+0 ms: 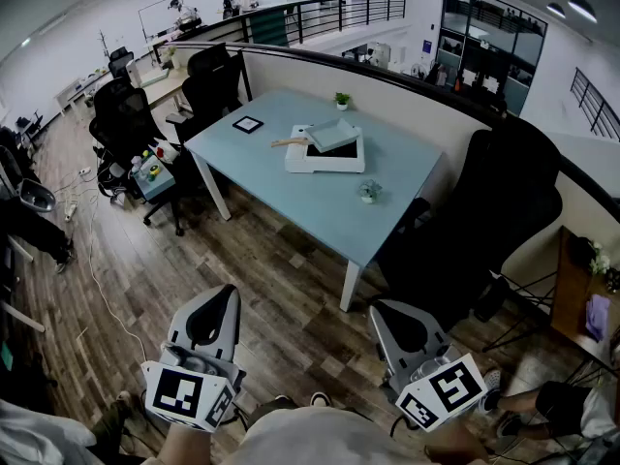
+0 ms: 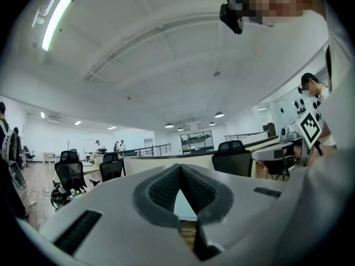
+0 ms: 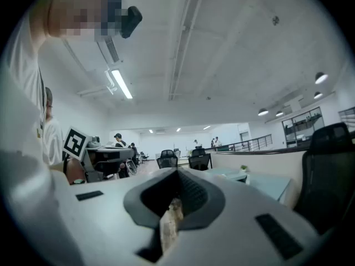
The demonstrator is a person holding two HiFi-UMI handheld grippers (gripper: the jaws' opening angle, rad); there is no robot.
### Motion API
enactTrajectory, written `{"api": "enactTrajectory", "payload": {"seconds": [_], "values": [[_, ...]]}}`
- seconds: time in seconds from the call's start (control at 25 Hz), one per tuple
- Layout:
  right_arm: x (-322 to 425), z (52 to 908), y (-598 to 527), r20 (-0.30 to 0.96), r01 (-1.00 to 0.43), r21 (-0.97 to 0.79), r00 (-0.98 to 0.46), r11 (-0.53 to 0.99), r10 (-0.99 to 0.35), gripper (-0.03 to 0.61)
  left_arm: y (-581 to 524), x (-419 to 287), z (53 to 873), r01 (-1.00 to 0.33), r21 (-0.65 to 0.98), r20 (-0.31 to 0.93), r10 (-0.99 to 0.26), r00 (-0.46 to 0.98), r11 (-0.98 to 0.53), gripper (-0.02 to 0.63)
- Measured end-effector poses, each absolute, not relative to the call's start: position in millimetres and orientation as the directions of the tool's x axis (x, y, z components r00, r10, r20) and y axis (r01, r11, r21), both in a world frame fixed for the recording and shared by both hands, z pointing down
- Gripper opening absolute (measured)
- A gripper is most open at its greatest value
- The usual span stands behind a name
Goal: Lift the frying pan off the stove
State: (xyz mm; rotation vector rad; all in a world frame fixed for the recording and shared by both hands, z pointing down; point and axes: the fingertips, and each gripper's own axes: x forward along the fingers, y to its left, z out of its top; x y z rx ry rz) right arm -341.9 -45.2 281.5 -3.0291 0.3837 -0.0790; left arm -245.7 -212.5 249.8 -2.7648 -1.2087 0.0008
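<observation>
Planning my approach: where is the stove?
In the head view, the white stove sits on the light blue table, right of a black square pad.

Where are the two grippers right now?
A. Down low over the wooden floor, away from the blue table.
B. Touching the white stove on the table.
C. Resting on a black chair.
A: in the head view the left gripper and the right gripper hang over the wooden floor, well short of the blue table.
</observation>
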Motion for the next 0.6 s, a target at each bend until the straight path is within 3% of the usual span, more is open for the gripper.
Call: {"api": "enactTrajectory", "payload": {"seconds": [0.6], "values": [[-336.3,285.3,-46.6,0.046,-0.248,-0.1,0.966,-0.964,-0.253,0.003,-213.0,-246.0,254.5,0.744,-0.116,0.063,0.743,0.666,-0.658,0.003]]}}
